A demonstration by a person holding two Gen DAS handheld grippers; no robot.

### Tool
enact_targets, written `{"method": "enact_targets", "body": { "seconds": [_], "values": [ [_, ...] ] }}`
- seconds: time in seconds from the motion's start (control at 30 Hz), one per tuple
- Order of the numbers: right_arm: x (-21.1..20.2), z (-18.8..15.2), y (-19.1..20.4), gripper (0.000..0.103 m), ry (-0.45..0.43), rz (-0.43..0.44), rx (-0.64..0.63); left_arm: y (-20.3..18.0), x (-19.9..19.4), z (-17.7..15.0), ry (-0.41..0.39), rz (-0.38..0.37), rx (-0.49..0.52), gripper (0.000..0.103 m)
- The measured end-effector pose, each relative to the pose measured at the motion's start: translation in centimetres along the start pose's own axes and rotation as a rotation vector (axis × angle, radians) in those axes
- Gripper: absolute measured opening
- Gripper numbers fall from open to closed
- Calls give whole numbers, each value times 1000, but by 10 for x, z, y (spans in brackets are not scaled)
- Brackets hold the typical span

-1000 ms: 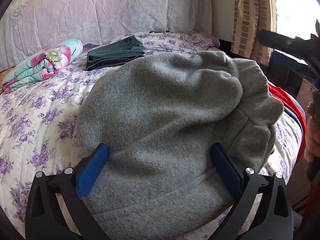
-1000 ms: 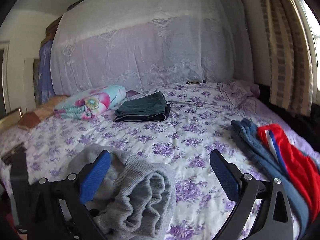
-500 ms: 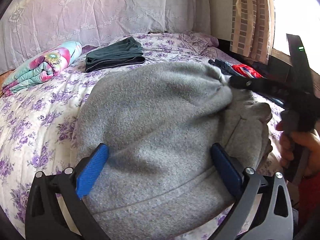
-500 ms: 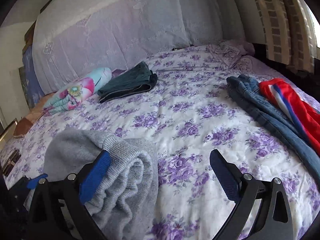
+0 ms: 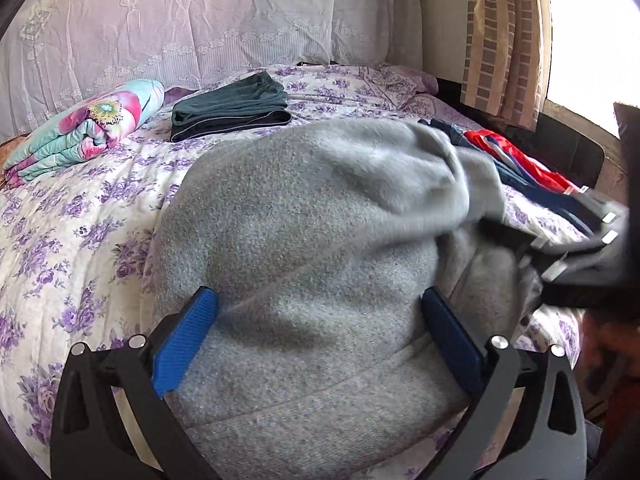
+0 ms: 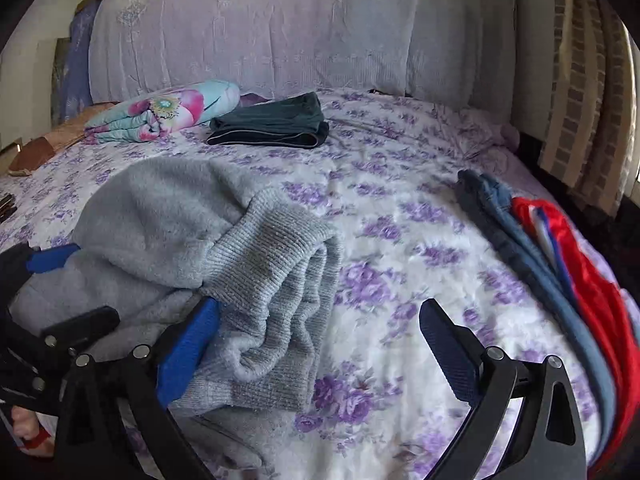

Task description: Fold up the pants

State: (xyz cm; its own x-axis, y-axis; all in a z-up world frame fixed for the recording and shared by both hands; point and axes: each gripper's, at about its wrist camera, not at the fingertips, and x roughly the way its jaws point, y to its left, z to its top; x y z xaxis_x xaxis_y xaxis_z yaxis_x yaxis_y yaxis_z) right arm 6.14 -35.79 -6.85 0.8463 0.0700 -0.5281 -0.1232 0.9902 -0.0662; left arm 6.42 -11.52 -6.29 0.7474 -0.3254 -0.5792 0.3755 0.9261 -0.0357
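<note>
The grey fleece pants point(image 5: 312, 240) lie in a bulky folded heap on the floral bedspread point(image 5: 80, 216) and fill the middle of the left wrist view. My left gripper point(image 5: 320, 316) is open, its blue pads wide apart on either side of the heap's near edge. In the right wrist view the grey pants point(image 6: 168, 220) sit at the left, with a ribbed hem point(image 6: 276, 248) folded on top. My right gripper point(image 6: 320, 320) is open, its left pad against that ribbed fold and its right pad over bare bedspread point(image 6: 400, 240). The right gripper's body point(image 5: 580, 256) shows dark and blurred at the pants' right side.
Folded dark green pants point(image 6: 272, 124) and a rolled floral blanket point(image 6: 164, 110) lie near the lace-covered headboard point(image 6: 280, 28). Blue jeans point(image 6: 520, 248) and a red garment point(image 6: 584, 288) lie along the bed's right side. A striped curtain point(image 5: 504, 40) hangs at the right. A person's hand point(image 5: 608, 344) holds the right gripper.
The right gripper has come down from above the bed to the grey pants' right side. The pants' upper fold has shifted and flattened. The left gripper has stayed in place, open.
</note>
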Motion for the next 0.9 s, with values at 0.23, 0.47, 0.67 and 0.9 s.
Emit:
{"method": "enact_targets", "body": {
  "seconds": [0.23, 0.47, 0.67, 0.9],
  "values": [
    [0, -8, -12, 100, -25, 64, 76, 0, -1, -1, -7, -1, -1, 99],
    [1, -12, -25, 100, -26, 127, 157, 33, -22, 15, -12, -54, -102, 99],
    [3, -12, -27, 100, -26, 135, 166, 85, -26, 57, -20, -100, -259, 99],
    [2, -12, -26, 100, -24, 140, 170, 72, 69, 88, 193, 29, -92, 99]
  ]
}}
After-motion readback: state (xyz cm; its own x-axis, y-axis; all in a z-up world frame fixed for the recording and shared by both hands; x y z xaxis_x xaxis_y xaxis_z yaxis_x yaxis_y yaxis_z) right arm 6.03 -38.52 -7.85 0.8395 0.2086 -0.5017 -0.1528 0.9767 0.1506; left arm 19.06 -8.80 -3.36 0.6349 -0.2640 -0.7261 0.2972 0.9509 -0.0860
